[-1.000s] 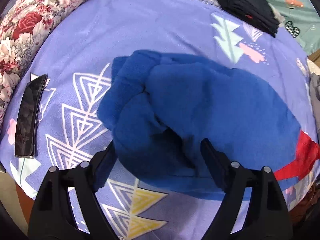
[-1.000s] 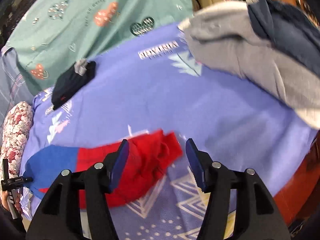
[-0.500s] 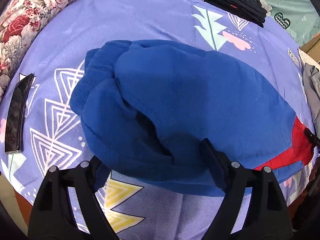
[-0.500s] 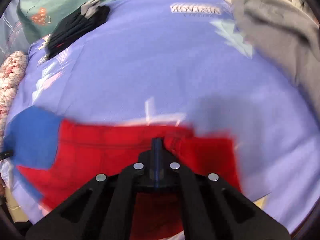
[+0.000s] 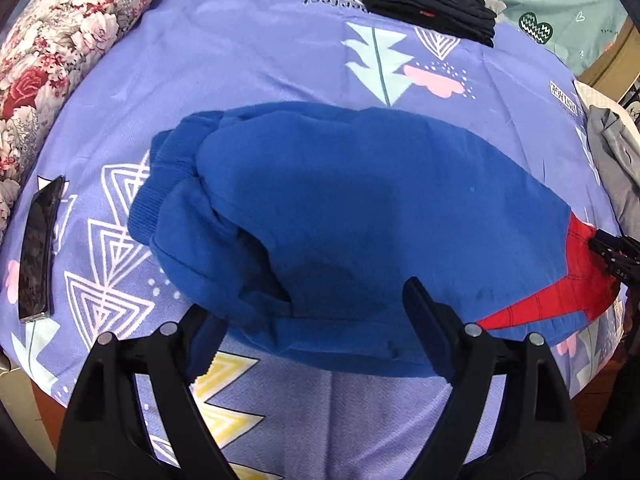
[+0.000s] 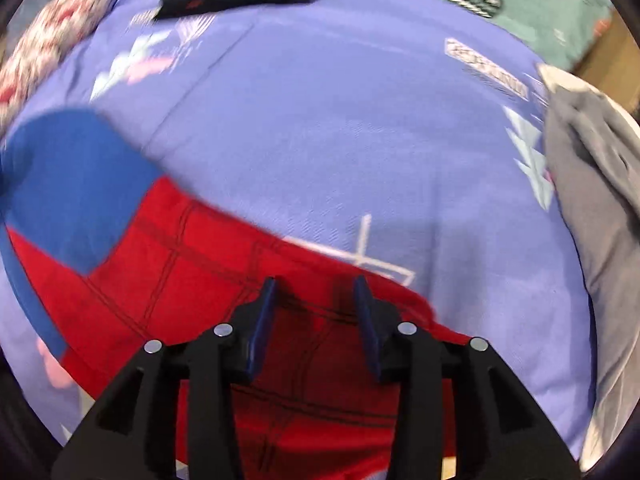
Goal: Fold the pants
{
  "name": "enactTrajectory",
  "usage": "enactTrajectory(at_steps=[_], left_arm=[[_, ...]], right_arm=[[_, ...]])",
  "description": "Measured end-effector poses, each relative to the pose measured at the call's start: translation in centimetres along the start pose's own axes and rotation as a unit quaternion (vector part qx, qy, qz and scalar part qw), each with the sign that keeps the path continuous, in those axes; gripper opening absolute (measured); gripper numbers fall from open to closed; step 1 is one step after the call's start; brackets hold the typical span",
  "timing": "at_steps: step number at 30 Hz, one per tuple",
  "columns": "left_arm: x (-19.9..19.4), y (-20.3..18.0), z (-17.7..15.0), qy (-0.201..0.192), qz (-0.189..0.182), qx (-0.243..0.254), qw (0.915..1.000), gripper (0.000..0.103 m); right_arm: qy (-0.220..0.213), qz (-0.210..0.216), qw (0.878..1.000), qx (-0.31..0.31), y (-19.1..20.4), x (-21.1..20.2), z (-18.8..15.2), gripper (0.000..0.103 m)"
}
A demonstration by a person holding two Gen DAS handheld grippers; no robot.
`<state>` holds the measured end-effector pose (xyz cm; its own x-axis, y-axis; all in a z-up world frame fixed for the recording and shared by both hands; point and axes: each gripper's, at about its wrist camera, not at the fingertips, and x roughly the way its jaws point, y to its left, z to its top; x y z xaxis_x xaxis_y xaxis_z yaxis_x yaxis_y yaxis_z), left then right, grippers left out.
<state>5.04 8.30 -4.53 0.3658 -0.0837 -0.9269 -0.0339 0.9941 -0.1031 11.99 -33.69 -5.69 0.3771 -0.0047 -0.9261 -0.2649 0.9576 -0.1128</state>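
The pants (image 5: 360, 216) lie across the purple bedsheet (image 5: 248, 52), blue at the waist end with a red leg part (image 5: 576, 292) to the right. My left gripper (image 5: 312, 320) hovers open and wide over the near blue edge, one finger on each side of the cloth. In the right wrist view, my right gripper (image 6: 316, 284) is just above the red leg (image 6: 192, 264). Its jaws are opening, and the pads stand apart from the red cloth under them. The right gripper (image 5: 612, 252) also shows at the right edge of the left wrist view, at the red part.
Folded black clothes (image 5: 424, 0) lie at the far side of the bed. A dark phone (image 5: 38, 252) rests at the left, beside a floral pillow (image 5: 60, 40). A grey garment (image 6: 592, 200) is heaped at the right. The bed's near edge runs just below my grippers.
My right gripper came down onto the red leg, shut on it, then parted its jaws again while rolling. The left gripper shifted a little along the blue edge, still open.
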Motion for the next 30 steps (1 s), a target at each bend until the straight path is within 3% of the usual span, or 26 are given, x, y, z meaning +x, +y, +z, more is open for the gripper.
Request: enactTrajectory(at_steps=[6,9,14,15,16,19,23,28,29,30], left_arm=[[0.7,-0.2,0.1,0.015,-0.008,-0.015,0.9997,0.091],[1.3,-0.5,0.0,0.027,-0.015,-0.02,0.9993,0.093],[2.4,-1.1,0.1,0.04,-0.01,-0.015,0.999,0.094],[2.5,-1.2,0.2,0.041,-0.009,-0.014,0.999,0.094],[2.5,-1.3,0.2,0.041,-0.008,-0.013,0.999,0.095],[2.6,-1.3,0.3,0.043,-0.008,-0.012,0.999,0.095],[2.5,-1.2,0.4,0.044,-0.01,-0.016,0.9989,0.095],[3.1,-1.3,0.0,0.038,-0.006,-0.013,0.9992,0.097],[3.1,-1.4,-0.1,0.036,-0.005,-0.01,0.9993,0.098],[3.2,-1.6,-0.1,0.036,-0.002,-0.007,0.9993,0.098]], right_arm=[[-0.016,0.025,1.0,-0.007,0.0,0.5,0.2,0.039],[-0.019,0.044,0.999,-0.024,0.6,0.3,0.0,0.02],[-0.02,0.033,0.998,-0.054,1.7,0.0,-0.3,0.013],[-0.02,0.037,0.998,-0.051,1.6,-0.1,-0.4,0.004],[-0.02,0.037,0.998,-0.045,1.4,-0.1,-0.3,0.002],[-0.023,0.039,0.999,-0.011,0.6,-0.5,0.2,0.001],[-0.064,0.033,0.997,0.028,-0.1,-2.3,1.3,0.001],[-0.044,0.034,0.997,0.056,-0.5,0.7,1.5,0.002],[-0.048,0.024,0.997,0.057,-0.4,1.1,1.5,0.005],[-0.055,0.01,0.997,0.06,-0.4,1.0,1.4,0.017]])
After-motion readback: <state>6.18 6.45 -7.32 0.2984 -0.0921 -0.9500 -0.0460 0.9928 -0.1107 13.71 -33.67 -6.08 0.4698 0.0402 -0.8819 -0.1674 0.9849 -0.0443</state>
